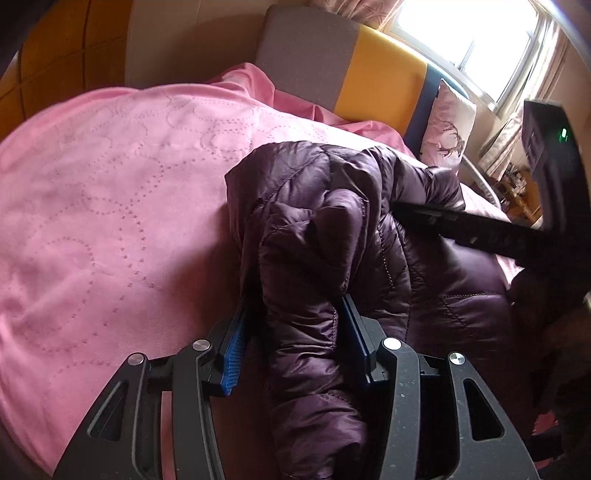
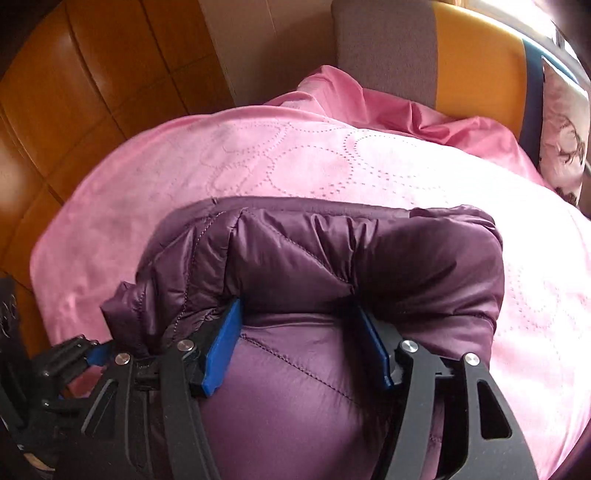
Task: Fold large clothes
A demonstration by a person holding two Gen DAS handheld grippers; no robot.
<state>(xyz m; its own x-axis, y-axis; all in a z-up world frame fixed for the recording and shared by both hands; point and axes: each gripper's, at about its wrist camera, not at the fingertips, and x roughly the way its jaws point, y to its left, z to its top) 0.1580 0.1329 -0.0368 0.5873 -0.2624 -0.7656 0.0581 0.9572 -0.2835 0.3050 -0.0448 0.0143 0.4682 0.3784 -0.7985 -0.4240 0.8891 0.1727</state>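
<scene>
A dark purple quilted puffer jacket (image 1: 332,229) lies bunched on a pink bedspread (image 1: 110,206). My left gripper (image 1: 295,314) has its blue-padded jaws closed around a thick fold of the jacket, which hangs down between them. In the right wrist view the jacket (image 2: 332,258) is folded over on itself, and my right gripper (image 2: 299,321) grips a wide padded fold between its blue pads. The right gripper's body also shows in the left wrist view (image 1: 480,229), at the jacket's right. The left gripper shows at the lower left of the right wrist view (image 2: 74,365).
The pink bedspread (image 2: 295,155) covers the bed. A grey, yellow and blue headboard (image 1: 369,74) stands behind it with a patterned pillow (image 1: 450,125). Orange wooden cabinet panels (image 2: 74,92) are at the left. A bright window (image 1: 472,33) is at the upper right.
</scene>
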